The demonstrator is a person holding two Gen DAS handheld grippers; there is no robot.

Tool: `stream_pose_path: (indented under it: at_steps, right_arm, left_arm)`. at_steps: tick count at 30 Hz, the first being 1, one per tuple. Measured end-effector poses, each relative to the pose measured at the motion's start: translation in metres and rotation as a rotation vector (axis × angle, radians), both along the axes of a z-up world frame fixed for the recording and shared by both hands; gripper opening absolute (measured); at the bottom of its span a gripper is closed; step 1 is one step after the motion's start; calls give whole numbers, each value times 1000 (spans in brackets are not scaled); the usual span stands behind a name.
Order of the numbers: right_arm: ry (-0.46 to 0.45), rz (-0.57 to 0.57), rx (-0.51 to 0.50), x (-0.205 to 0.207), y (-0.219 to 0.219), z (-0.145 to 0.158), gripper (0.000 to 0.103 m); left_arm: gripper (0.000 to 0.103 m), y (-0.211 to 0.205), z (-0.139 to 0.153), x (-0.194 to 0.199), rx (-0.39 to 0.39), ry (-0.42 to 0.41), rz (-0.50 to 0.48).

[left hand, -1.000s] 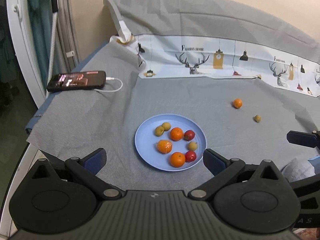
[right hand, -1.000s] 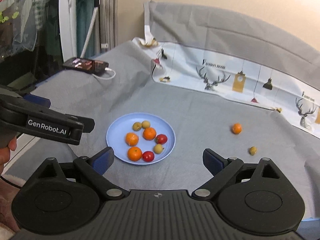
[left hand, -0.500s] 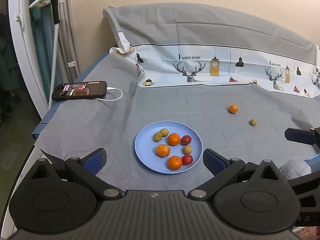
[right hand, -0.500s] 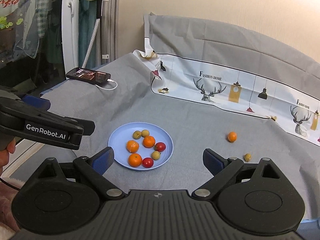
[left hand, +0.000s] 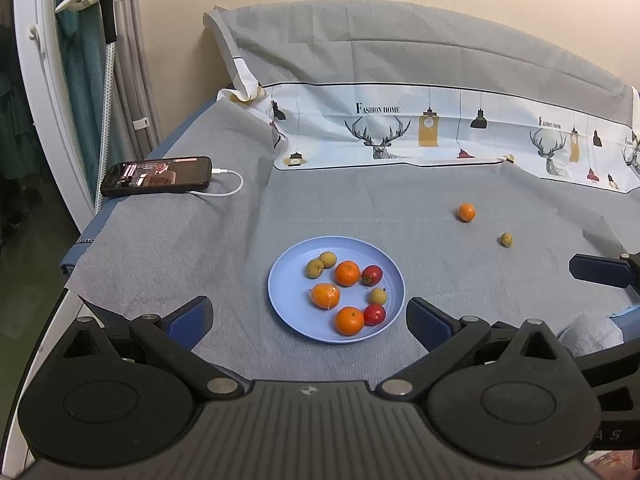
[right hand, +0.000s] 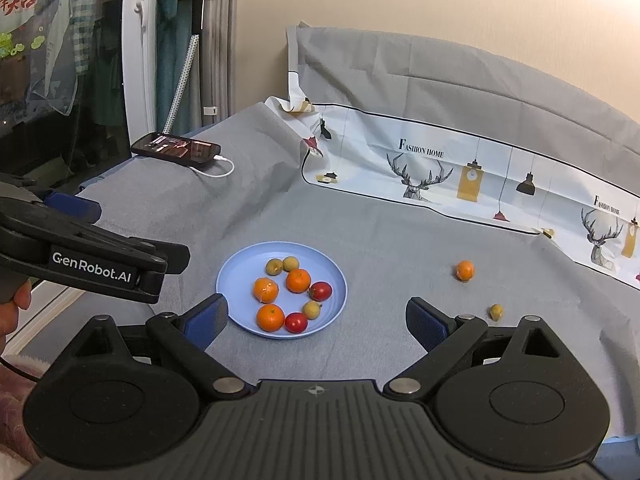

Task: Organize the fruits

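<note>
left wrist: left tool (left hand: 308, 316) wide-spread above plate (left hand: 288, 292)

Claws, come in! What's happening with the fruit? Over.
Left claw and right claw open, empty. Round blue plate holds eight fruits; small orange tangerine and tan longan loose on cloth. Path clear.

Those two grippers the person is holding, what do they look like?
Both match: the left gripper and right gripper are matte black plastic with a ribbed body, round pivot discs, silver rivets and blue pads on the fingers. The left one's side reads "GenRobot.AI" in white.
</note>
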State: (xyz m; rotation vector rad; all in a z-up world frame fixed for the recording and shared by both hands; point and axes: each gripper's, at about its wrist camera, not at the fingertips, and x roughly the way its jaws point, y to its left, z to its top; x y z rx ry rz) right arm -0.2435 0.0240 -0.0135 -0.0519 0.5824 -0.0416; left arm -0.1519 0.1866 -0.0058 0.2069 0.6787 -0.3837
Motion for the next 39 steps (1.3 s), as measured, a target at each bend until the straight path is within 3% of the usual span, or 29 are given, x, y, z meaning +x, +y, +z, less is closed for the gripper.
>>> stream_pose_path:
  at_steps: [19,32,39]
  right_arm:
    - [24,-2,10,6,-2,-5,96]
    - [78,0,55,23,-13,-21,96]
    - [117,-91,132,43,-40,-42,96]
  left_arm:
    - [103,0,-8,7,8,22,1]
    - [103,-10,-24,25,55,77,-3]
    - [103,-32,-34,49,114,118,-15]
